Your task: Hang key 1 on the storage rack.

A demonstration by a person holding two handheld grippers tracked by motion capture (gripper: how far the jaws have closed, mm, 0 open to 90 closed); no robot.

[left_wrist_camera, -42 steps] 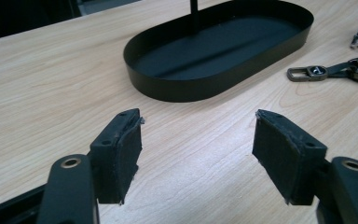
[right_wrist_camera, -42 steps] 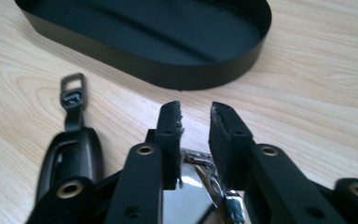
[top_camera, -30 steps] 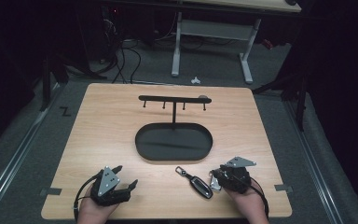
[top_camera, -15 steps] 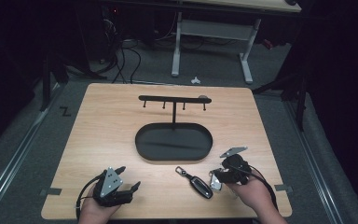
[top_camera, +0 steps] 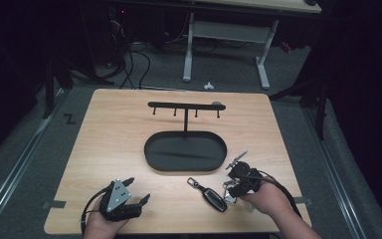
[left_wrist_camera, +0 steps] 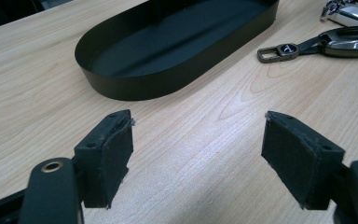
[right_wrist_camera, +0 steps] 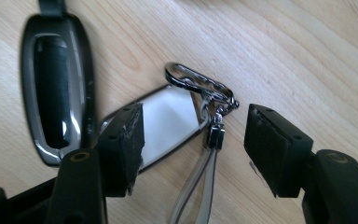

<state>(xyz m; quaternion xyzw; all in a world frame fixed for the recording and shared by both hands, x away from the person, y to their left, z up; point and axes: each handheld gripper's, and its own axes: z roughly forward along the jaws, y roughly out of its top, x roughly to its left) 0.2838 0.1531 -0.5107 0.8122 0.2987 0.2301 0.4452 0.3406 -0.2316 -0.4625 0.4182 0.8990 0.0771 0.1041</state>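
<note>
The left gripper point(top_camera: 138, 200) lies low at the near left of the table point(top_camera: 109, 129), held in the person's left hand point(top_camera: 102, 226), with the grey three-cornered plate on top. In the left gripper view its jaws stand wide apart with bare wood between them.

Ahead of it sits the tray point(top_camera: 185, 151), a shallow black oval with a low upright wall, in the middle of the table. A thin post rises from the tray's far edge and carries the rack point(top_camera: 186, 105), a black crossbar with small pegs hanging beneath.

Right of the tray's near edge lies the key fob point(top_camera: 214, 197), long and dark with a silvery rim and a glossy black face. A short strap runs from its far end to a flat metal buckle point(left_wrist_camera: 279, 50), which lies flat on the wood toward the tray.

Just beside the fob on the right lies the tag point(right_wrist_camera: 170, 122), a flat, pale, shiny plate with rounded corners. A chrome clasp point(right_wrist_camera: 200, 86) is fixed at one end, and a pale strap point(right_wrist_camera: 200, 186) trails from it.

The right gripper point(right_wrist_camera: 193, 130) hovers right over the tag. Its jaws have just been opening and now stand fairly wide, one pad over the tag's edge, the other clear of the clasp, neither pressing on it.
</note>
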